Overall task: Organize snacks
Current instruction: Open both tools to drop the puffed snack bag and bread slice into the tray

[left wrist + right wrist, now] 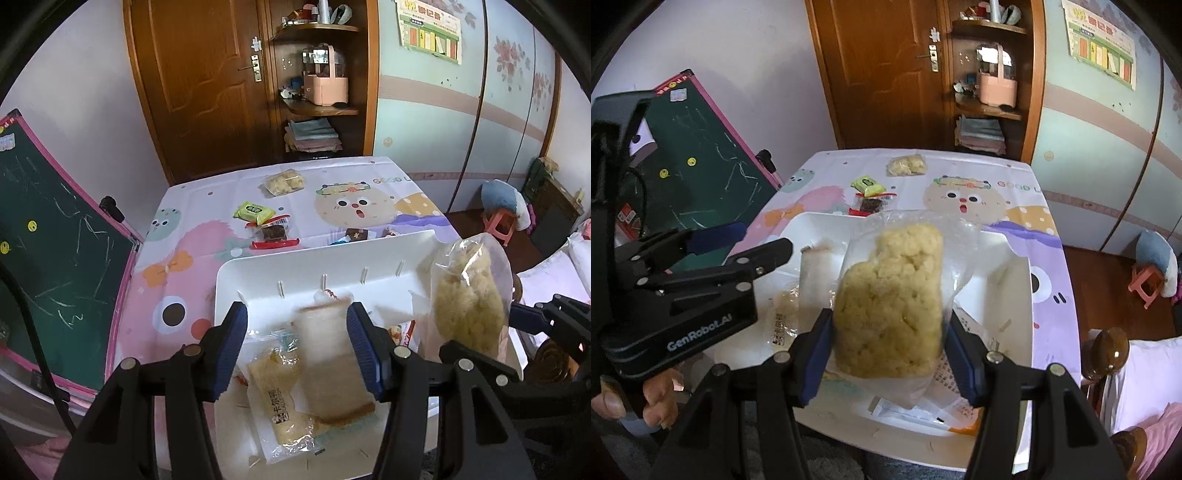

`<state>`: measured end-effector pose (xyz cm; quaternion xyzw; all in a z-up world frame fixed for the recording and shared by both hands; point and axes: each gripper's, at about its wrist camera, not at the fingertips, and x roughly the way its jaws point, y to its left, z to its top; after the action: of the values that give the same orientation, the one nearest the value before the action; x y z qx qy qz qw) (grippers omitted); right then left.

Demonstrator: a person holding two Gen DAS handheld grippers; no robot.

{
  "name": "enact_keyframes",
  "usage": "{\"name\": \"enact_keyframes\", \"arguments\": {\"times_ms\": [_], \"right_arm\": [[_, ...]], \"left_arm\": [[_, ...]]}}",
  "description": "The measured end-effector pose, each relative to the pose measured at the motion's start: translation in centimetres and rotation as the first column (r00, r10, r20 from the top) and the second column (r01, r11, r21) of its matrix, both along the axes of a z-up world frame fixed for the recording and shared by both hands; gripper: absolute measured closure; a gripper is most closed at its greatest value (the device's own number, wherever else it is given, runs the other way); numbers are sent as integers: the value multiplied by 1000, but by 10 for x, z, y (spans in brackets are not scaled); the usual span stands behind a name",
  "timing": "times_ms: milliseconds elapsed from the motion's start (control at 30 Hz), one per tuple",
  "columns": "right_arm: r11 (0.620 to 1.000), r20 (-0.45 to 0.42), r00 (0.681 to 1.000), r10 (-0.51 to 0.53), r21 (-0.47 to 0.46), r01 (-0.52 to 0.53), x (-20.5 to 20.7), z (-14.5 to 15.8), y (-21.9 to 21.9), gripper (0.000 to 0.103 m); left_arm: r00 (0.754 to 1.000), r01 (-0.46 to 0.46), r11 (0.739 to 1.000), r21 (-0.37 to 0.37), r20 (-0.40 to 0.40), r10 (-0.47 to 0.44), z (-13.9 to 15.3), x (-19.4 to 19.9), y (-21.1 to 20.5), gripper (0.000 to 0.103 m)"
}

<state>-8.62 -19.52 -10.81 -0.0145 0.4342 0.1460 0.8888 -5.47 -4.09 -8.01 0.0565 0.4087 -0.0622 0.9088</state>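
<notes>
Right tool (886,332) pinching my puffed-rice bag (890,295) above white tray (1015,280); left tool (297,332) spread around blurred bread slice (332,354), wrapped cake (280,402) beside.

Dim indoor light, fisheye-warped edges w/ dark vignette, slight blur.

A brown panelled wooden door (207,85) stands behind the table in its cartoon-printed tablecloth (177,266). Right of the door, wooden corner shelves (317,107) hold a pink basket (325,88) and folded cloths. Further right runs a pale blue flowered wardrobe (461,110). Left of the door leans a pink-framed green chalkboard (55,258) against the white wall.
</notes>
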Motion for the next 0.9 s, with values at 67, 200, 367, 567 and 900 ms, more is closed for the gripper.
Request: {"name": "enact_keyframes", "arguments": {"times_ms": [67, 200, 367, 567, 900], "right_arm": [[1000, -11, 1000, -13, -6, 13, 2, -2, -1, 44], [999, -10, 999, -38, -25, 38, 6, -3, -3, 38], [999, -15, 999, -34, -24, 34, 7, -5, -2, 29], [999, -39, 999, -28, -16, 28, 9, -9, -2, 29], [1000, -46, 999, -24, -16, 24, 9, -11, -1, 29]], "left_arm": [[1000, -17, 1000, 2, -3, 17, -1, 1, 1, 19], [999, -50, 998, -26, 0, 50, -2, 6, 9, 12], [997, -68, 997, -48, -26, 67, -6, 11, 14, 12], [998, -64, 997, -46, -24, 63, -8, 12, 15, 12], [997, -58, 997, -43, -45, 56, -14, 12, 11, 12]]}}
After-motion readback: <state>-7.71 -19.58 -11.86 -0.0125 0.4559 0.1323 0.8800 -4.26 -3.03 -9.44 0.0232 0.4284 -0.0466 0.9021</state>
